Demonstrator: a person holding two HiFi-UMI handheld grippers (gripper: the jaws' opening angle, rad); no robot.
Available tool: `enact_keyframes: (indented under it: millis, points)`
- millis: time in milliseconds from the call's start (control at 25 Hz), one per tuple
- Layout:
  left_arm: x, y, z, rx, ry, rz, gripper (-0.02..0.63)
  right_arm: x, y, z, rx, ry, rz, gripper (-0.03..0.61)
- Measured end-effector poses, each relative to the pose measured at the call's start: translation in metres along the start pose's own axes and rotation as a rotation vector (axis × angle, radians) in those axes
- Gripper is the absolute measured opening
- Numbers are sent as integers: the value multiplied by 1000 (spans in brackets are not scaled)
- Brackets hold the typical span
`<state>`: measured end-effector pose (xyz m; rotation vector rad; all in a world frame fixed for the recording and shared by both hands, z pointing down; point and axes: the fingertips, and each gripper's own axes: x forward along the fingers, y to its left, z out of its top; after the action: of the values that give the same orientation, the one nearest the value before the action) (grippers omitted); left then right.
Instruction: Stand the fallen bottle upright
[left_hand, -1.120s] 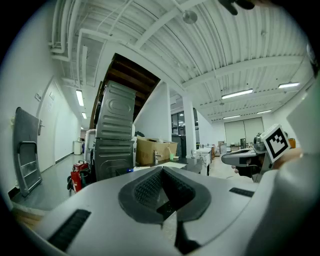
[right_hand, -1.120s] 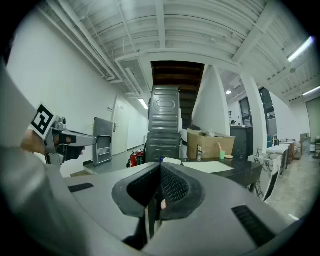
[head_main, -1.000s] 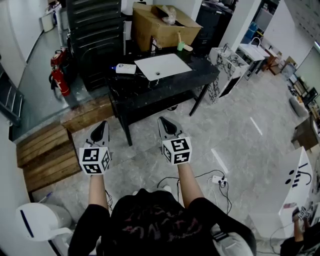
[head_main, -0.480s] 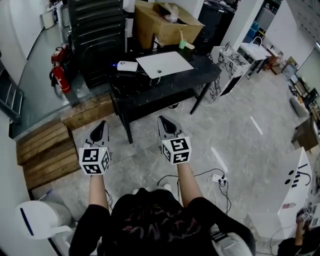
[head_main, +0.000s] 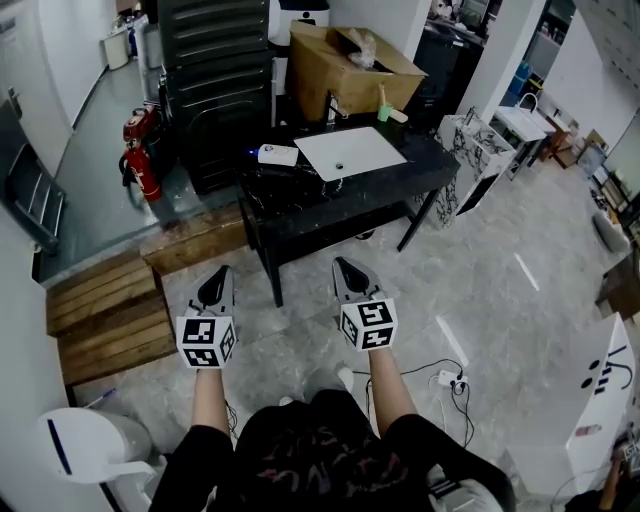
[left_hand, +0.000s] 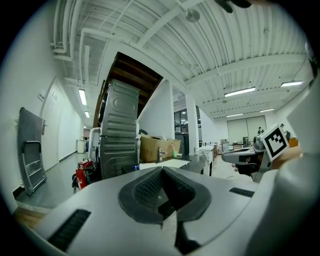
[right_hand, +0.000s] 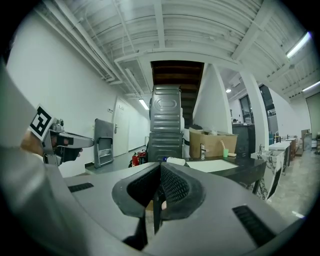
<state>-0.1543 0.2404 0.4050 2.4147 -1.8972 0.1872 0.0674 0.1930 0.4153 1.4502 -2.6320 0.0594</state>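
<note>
A white bottle (head_main: 278, 154) with a blue end lies on its side on the black table (head_main: 415, 172), left of a white sink basin (head_main: 350, 152). The bottle also shows as a white shape (right_hand: 175, 161) in the right gripper view. My left gripper (head_main: 215, 276) and right gripper (head_main: 347, 266) hang side by side over the grey floor, well short of the table and pointing toward it. Both are shut with nothing in them; the ribbed pads meet in the left gripper view (left_hand: 161, 172) and the right gripper view (right_hand: 159, 172).
A cardboard box (head_main: 352, 68), a faucet (head_main: 333, 104) and a green cup (head_main: 383, 109) stand at the table's back. A tall black metal cabinet (head_main: 215, 80) and red fire extinguishers (head_main: 140, 160) are at left, with wooden steps (head_main: 110, 315). A power strip with cables (head_main: 450, 378) lies on the floor.
The table and its surroundings have slid down and right in the head view as the person moves. Both grippers stay shut and side by side, the left one edging forward.
</note>
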Motion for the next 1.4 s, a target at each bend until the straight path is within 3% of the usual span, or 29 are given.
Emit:
enact_keyframes:
  millis: [280, 680, 1400]
  points:
    - [17, 8, -1, -1, 0, -5, 17, 17, -3, 1, -12, -1, 3, 15]
    - [83, 20, -6, 19, 24, -27, 17, 77, -38, -4, 5, 18, 1, 15]
    - [279, 76, -17, -13, 137, 6, 17, 268, -128, -9, 33, 101, 107, 15]
